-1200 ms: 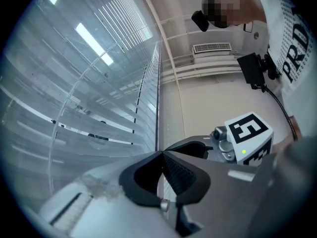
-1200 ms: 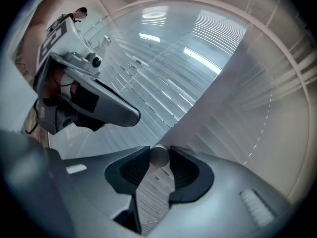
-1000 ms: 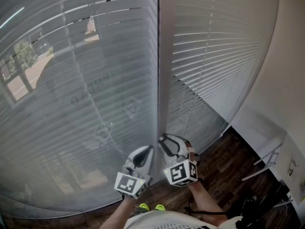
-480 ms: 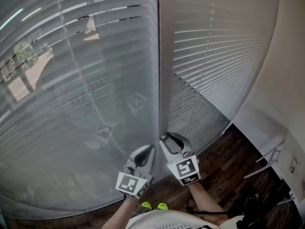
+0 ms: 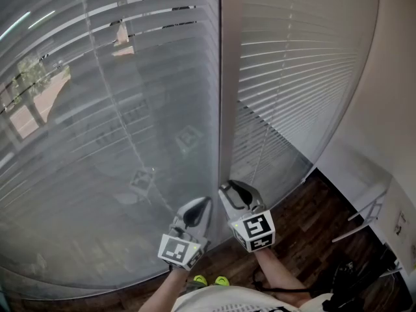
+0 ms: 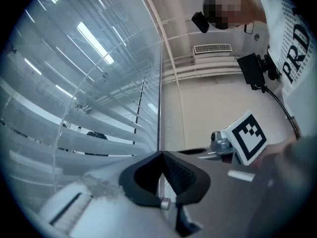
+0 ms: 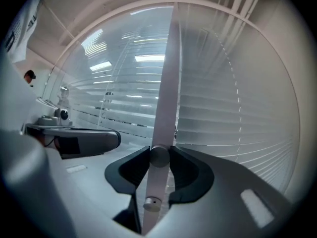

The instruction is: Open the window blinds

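Observation:
Two slatted blinds, left [image 5: 117, 109] and right [image 5: 299, 64], hang either side of a grey upright mullion [image 5: 227, 77]. At the foot of the mullion my right gripper [image 5: 233, 190] is shut on a grey rod, the blind wand [image 7: 166, 93]. In the right gripper view the wand's round end sits between the pads of the right gripper [image 7: 159, 155], and the rod runs straight up. My left gripper [image 5: 198, 208] is close beside it on the left. In its own view the left gripper [image 6: 162, 155] is shut on nothing and points at the left blind's slats [image 6: 74, 133].
A dark wood floor [image 5: 305, 233] lies below the window. A white wall [image 5: 390, 77] closes in on the right, with a white frame [image 5: 364, 216] and dark gear [image 5: 351, 278] at its base. My green shoe tips [image 5: 208, 281] are just behind the grippers.
My right gripper has shifted slightly right and turned about its axis, its marker cube facing differently. The left blind's slats and reflections look shifted. The left gripper has barely moved.

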Action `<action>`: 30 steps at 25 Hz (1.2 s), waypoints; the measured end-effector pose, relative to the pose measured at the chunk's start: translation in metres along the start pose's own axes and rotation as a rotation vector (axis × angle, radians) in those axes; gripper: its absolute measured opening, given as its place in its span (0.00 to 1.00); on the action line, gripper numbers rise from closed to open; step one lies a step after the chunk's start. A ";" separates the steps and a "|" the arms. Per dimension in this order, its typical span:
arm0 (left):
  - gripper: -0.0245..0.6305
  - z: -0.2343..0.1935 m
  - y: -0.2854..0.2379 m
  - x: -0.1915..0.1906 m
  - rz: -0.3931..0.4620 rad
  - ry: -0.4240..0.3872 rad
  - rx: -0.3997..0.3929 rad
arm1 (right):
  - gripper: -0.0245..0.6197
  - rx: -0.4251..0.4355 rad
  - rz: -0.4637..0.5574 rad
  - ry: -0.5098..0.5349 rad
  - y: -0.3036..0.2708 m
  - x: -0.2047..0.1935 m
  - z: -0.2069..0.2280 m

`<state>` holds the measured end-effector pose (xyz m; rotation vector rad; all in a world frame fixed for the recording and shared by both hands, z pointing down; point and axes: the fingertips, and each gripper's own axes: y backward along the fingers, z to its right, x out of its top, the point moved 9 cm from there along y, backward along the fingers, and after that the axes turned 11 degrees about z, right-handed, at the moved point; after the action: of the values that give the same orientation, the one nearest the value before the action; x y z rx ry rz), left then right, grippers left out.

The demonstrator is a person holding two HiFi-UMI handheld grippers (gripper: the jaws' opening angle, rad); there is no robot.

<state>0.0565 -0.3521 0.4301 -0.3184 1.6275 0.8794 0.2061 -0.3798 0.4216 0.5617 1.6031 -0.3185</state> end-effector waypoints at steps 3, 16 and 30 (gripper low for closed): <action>0.03 0.001 0.000 0.001 0.008 0.013 0.000 | 0.23 -0.009 0.011 -0.039 0.001 -0.001 0.001; 0.03 -0.002 0.000 0.002 -0.027 -0.014 -0.010 | 0.23 -0.003 0.008 -0.040 -0.001 -0.001 0.003; 0.03 0.000 -0.003 0.003 -0.010 0.002 -0.013 | 0.24 0.141 -0.164 0.727 0.000 0.005 -0.015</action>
<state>0.0572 -0.3532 0.4263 -0.3368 1.6208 0.8827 0.1937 -0.3710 0.4183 0.7015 2.3495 -0.3754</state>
